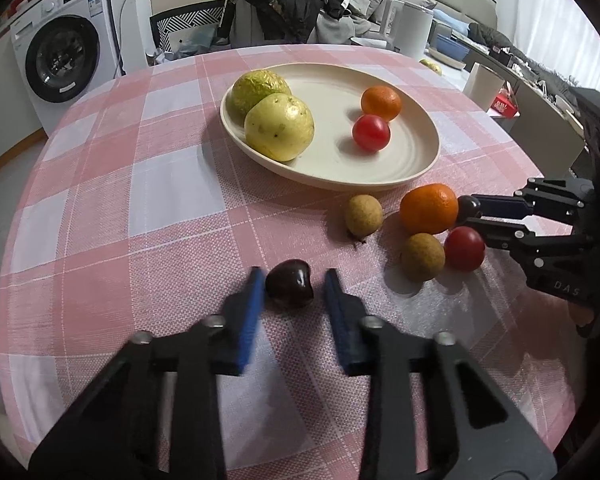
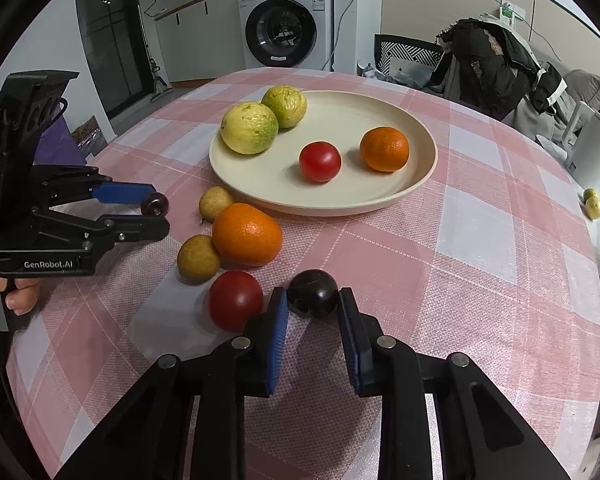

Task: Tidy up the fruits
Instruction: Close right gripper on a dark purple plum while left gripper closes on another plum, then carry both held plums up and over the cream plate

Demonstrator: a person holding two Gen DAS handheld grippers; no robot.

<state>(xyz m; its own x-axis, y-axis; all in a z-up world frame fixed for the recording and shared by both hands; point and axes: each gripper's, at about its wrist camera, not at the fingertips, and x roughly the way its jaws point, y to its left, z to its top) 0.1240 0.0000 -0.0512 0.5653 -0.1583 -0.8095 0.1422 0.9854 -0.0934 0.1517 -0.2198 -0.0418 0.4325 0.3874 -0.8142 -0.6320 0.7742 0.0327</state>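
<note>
Pinching one dark cherry (image 1: 289, 283) in the left gripper (image 1: 290, 286), another (image 2: 313, 293) in the right gripper (image 2: 313, 300) – near the plate (image 2: 420, 184) on the table (image 1: 140, 200) – small, slick, soft, best clamped across the middle.

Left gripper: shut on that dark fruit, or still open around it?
Shut on it: the left gripper has both blue fingers pressed against the dark fruit, as the right wrist view shows.
</note>
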